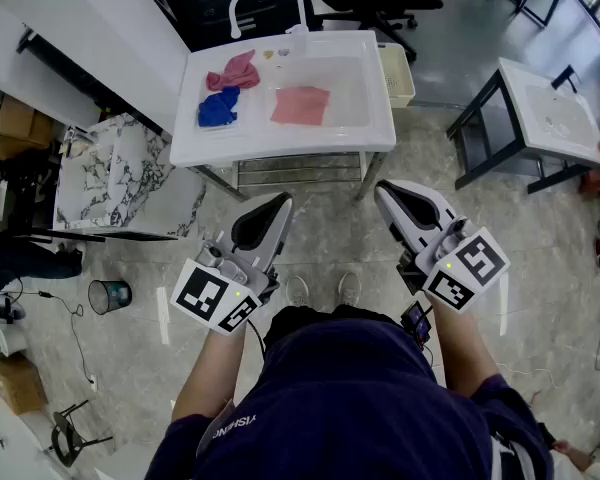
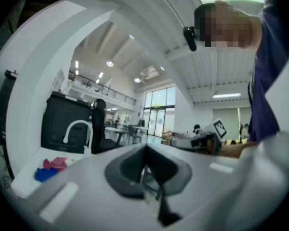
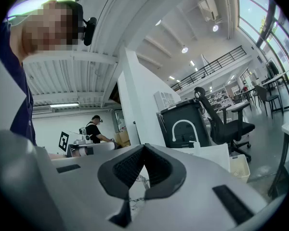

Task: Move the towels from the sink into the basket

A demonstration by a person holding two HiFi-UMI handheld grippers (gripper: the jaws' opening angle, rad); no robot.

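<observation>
Well short of the sink's (image 1: 280, 151) front rim, left tool (image 1: 281, 204) and right tool (image 1: 383, 191) are closed.

Bright overhead light; gripper views fisheye, dark edges, left blurry.

left white-and-grey two-jaw gripper (image 1: 282, 203): level, pointing far, jaws together | right white-and-grey two-jaw gripper (image 1: 384, 188): level, pointing far, jaws together | bare forearms (image 1: 212, 373): both stretched forward from the body, grippers apart, tips angled slightly inward
</observation>
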